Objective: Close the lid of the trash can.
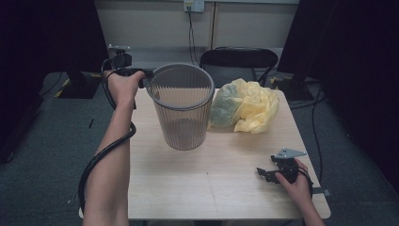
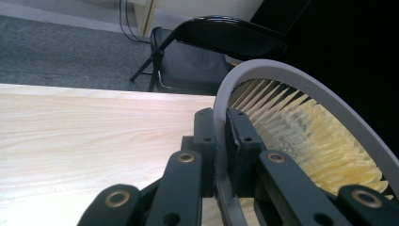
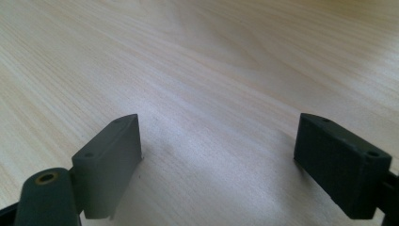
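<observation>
Your left gripper (image 2: 220, 141) is clamped on the rim of the grey ribbed bin (image 1: 182, 106) — one jaw inside the rim, one outside. The bin hangs tilted above the wooden table (image 1: 221, 188), approx. 12 o'clock from table centre, w/ a crumpled yellow bag (image 1: 247, 106) at its 3 o'clock, touching it or just beside it. Your right gripper (image 3: 219, 162) rests at the table's 4 o'clock — jaws spread wide, nothing between them.

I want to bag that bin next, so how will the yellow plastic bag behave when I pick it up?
The yellow plastic bag lies crumpled in soft folds, so it is probably floppy and will sag from any grip. It looks thin and likely light, possibly slippery; it may unfold as it is lifted.
</observation>
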Demonstrator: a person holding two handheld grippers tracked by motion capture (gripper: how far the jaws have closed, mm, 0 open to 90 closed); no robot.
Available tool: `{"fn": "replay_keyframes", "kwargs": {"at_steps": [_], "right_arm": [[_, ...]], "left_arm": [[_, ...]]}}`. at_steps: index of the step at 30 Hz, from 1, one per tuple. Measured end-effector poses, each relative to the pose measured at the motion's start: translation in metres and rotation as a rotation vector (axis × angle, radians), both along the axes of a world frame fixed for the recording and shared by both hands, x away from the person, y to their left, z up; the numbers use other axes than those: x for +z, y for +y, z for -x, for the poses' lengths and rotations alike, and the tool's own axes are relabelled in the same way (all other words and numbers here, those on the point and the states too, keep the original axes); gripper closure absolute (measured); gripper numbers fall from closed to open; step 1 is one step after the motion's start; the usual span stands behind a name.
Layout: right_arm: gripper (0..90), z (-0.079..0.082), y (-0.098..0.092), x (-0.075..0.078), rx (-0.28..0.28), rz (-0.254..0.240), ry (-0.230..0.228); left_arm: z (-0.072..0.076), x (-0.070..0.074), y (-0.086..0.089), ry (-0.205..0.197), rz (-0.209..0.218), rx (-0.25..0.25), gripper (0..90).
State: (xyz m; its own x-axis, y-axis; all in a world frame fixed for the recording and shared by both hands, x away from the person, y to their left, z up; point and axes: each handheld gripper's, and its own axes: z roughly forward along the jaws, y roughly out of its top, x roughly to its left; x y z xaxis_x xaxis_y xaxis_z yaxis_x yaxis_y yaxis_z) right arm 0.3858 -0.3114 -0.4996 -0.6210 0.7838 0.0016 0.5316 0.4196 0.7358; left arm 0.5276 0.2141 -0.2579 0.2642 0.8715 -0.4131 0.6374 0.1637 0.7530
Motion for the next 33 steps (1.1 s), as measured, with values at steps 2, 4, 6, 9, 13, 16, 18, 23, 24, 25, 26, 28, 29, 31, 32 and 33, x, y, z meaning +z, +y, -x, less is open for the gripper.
{"fn": "replay_keyframes", "kwargs": {"at_steps": [2, 4, 6, 9, 13, 16, 18, 23, 24, 25, 26, 28, 29, 31, 32, 33], "right_arm": [[14.4, 0.000, 0.000, 0.000, 0.000, 0.000, 0.001], [14.4, 0.000, 0.000, 0.000, 0.000, 0.000, 0.001], [14.4, 0.000, 0.000, 0.000, 0.000, 0.000, 0.001], [14.4, 0.000, 0.000, 0.000, -0.001, -0.001, 0.000], [14.4, 0.000, 0.000, 0.000, 0.000, 0.000, -0.001], [14.4, 0.000, 0.000, 0.000, -0.001, -0.001, 0.000], [14.5, 0.000, 0.000, 0.000, -0.001, 0.000, -0.001], [14.4, 0.000, 0.000, 0.000, -0.001, -0.001, -0.001], [14.4, 0.000, 0.000, 0.000, -0.001, -0.001, -0.001], [14.4, 0.000, 0.000, 0.000, -0.001, -0.001, -0.001], [14.4, 0.000, 0.000, 0.000, -0.001, -0.001, 0.000], [14.4, 0.000, 0.000, 0.000, -0.001, -0.001, -0.001], [14.4, 0.000, 0.000, 0.000, -0.001, -0.001, 0.000], [14.4, 0.000, 0.000, 0.000, -0.001, 0.000, -0.001], [14.4, 0.000, 0.000, 0.000, -0.001, -0.001, -0.002], [14.4, 0.000, 0.000, 0.000, -0.001, -0.001, -0.001]], "left_arm": [[0.000, -0.001, -0.002, 0.001, 0.000, -0.002, 83.6], [0.000, -0.001, -0.003, 0.000, -0.004, -0.006, 83.5], [0.000, -0.002, -0.005, 0.001, -0.009, -0.007, 83.4], [0.000, -0.003, -0.007, -0.011, -0.014, -0.005, 83.5], [0.001, -0.004, -0.005, -0.021, -0.024, -0.015, 80.8], [0.002, -0.004, -0.003, -0.017, -0.010, -0.032, 67.5], [0.004, -0.004, -0.004, -0.028, -0.033, -0.042, 60.3], [0.009, -0.005, -0.001, -0.048, -0.087, -0.058, 44.0], [0.009, -0.005, 0.000, -0.051, -0.098, -0.058, 41.0], [0.010, -0.005, 0.001, -0.055, -0.099, -0.063, 38.3], [0.011, -0.005, 0.002, -0.056, -0.102, -0.063, 36.9], [0.013, -0.006, 0.003, -0.055, -0.095, -0.065, 32.2], [0.014, -0.006, 0.003, -0.052, -0.092, -0.067, 30.8], [0.017, -0.007, 0.003, -0.055, -0.089, -0.073, 27.1], [0.018, -0.008, 0.003, -0.054, -0.089, -0.081, 25.5], [0.019, -0.009, 0.003, -0.055, -0.091, -0.094, 23.6]]}}
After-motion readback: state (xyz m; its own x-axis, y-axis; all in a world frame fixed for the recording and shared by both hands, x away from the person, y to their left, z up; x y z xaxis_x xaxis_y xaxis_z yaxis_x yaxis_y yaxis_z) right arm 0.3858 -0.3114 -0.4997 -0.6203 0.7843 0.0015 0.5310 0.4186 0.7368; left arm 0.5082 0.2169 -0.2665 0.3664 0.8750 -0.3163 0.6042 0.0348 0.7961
